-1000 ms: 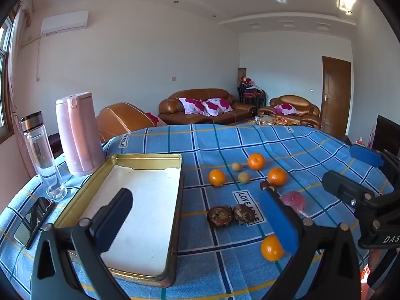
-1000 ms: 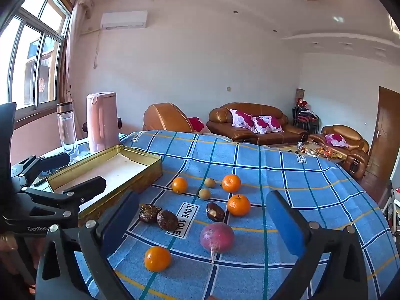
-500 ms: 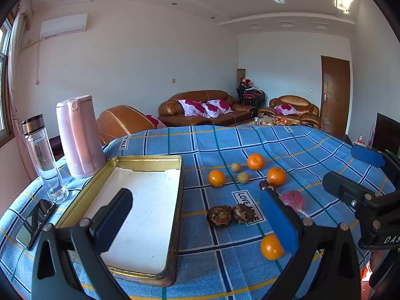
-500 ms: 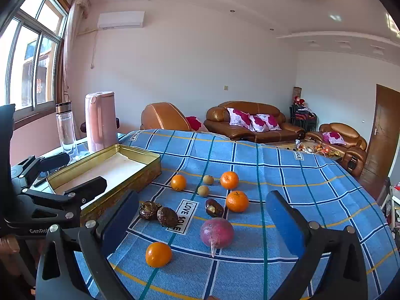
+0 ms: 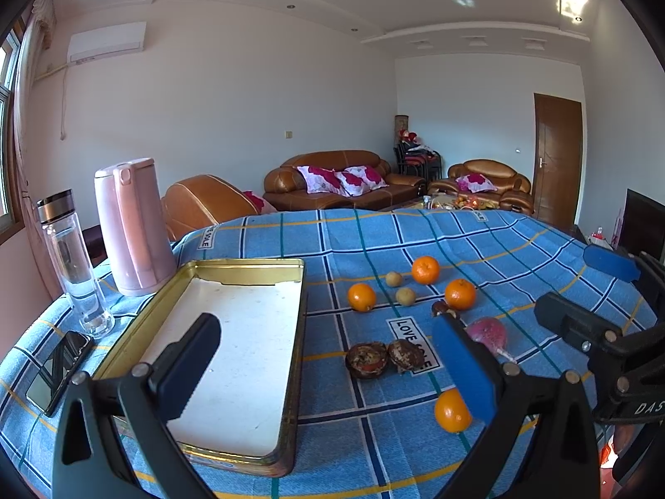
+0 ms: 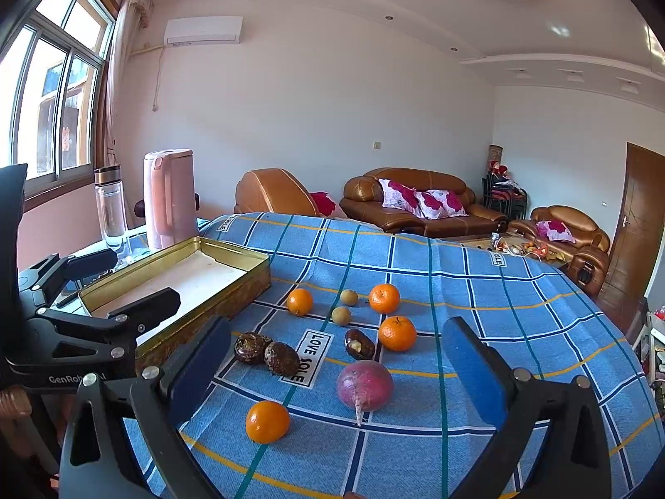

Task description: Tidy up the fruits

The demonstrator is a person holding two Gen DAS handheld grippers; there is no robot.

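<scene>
While both tools hang above the near edge of the desk (image 5: 519,249) with its blue checked cloth, neither holds anything. The left tool (image 5: 328,366) stands wide, its left finger over the white floor of the gold tin tray (image 5: 249,268) and its blue right finger in front of the nearest orange (image 5: 451,411). The right tool (image 6: 336,370) is also spread wide, with the fruit lying on the cloth between and beyond its fingers.

The tray holds no fruit. All the fruit lies on the cloth to the right of it: the nearest orange alone at the front, a reddish-purple round fruit (image 6: 365,383) just beside it, two wrinkled dark fruits (image 6: 266,351) touching each other near the "LOVE SOLE" label (image 6: 314,355), and a small dark fruit (image 6: 359,343) past the label. Farther back sit three more oranges (image 6: 384,297) and two small tan fruits (image 6: 345,307), close together but apart.

Left of the tray stand a pink kettle (image 5: 131,224) and a clear bottle (image 5: 72,262), with a phone (image 5: 58,368) lying flat near the desk's edge.
</scene>
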